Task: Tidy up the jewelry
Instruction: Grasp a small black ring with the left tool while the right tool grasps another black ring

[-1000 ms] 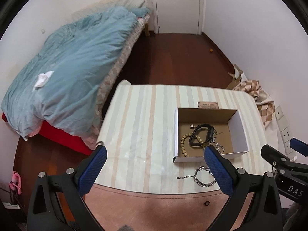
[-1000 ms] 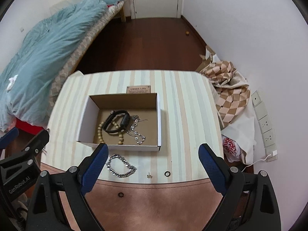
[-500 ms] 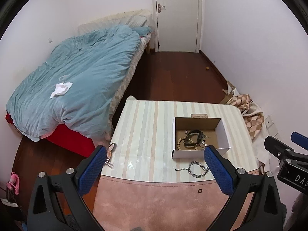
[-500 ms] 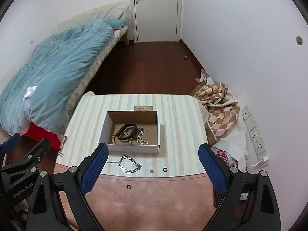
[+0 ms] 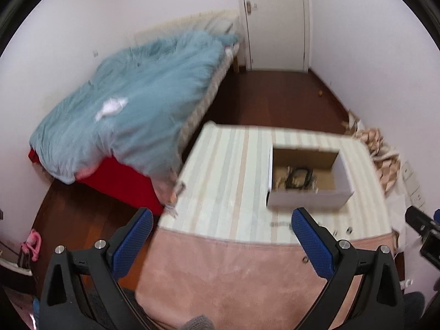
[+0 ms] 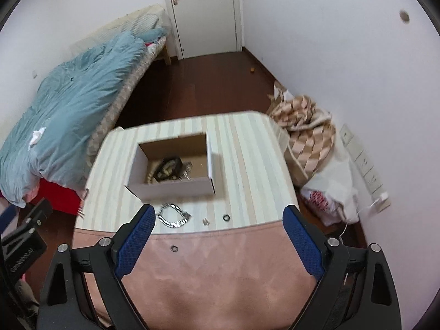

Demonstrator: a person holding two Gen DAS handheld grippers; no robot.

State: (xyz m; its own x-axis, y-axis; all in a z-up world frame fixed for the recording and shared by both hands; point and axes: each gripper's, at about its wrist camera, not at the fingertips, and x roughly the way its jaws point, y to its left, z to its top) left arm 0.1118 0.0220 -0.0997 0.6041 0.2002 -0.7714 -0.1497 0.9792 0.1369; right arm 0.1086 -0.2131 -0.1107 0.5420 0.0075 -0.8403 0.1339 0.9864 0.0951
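Both grippers, left gripper [image 5: 221, 240] and right gripper [image 6: 218, 233], hang with jaws spread, empty; chain [image 6: 173, 216] and ring [image 6: 226, 217] wait before the box [image 6: 176, 189], probably next to go in.

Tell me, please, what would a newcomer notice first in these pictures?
First, the open white cardboard box in the middle of the striped table, with jewelry piled inside. Just in front of it a loose silver chain bracelet lies on the table. To the left, a rumpled blue duvet covers the bed.
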